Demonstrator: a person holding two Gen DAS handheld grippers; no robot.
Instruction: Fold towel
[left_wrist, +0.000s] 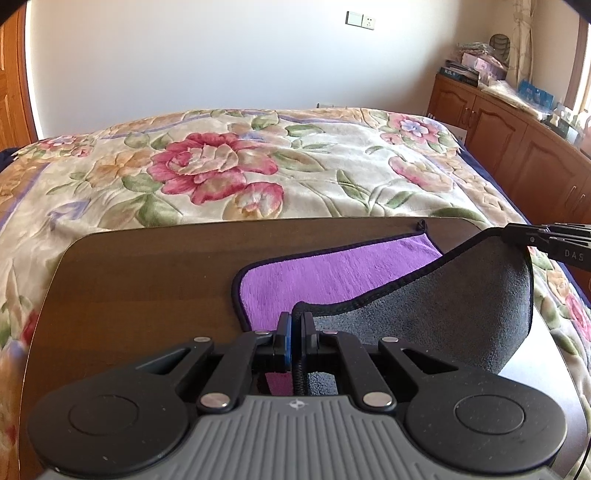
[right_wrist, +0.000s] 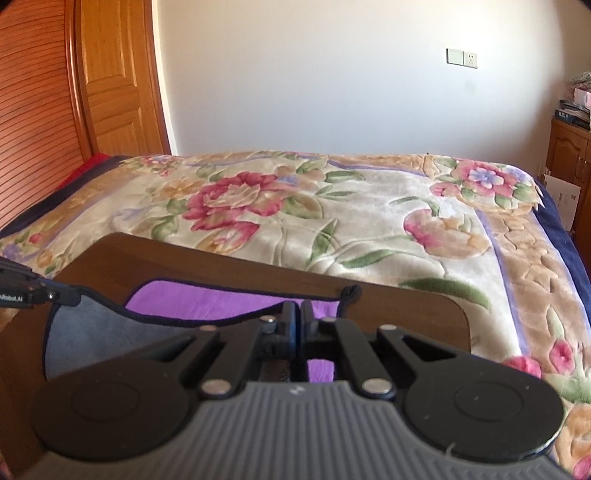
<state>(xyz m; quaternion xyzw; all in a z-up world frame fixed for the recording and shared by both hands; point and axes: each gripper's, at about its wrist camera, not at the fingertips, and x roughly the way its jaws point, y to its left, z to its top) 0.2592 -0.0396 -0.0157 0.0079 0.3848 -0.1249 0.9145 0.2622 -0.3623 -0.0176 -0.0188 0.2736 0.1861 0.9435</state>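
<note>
Both grippers, left gripper and right gripper, are matte black with silver pivot screws, round discs, ribbed grey bodies, blue pad inside.

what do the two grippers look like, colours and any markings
Both match: left gripper and right gripper have black linkage arms with silver rivets, two round black discs, and a ribbed grey body bearing a small white logo. One blue finger pad. White lettering on the sides.

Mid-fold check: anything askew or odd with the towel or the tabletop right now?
Nothing stands out. The left hand-held gripper and right hand-held gripper each pinch a near corner of the towel, lifting its grey underside over the purple face. The far edge lies flat on the dark wooden tabletop.
</note>
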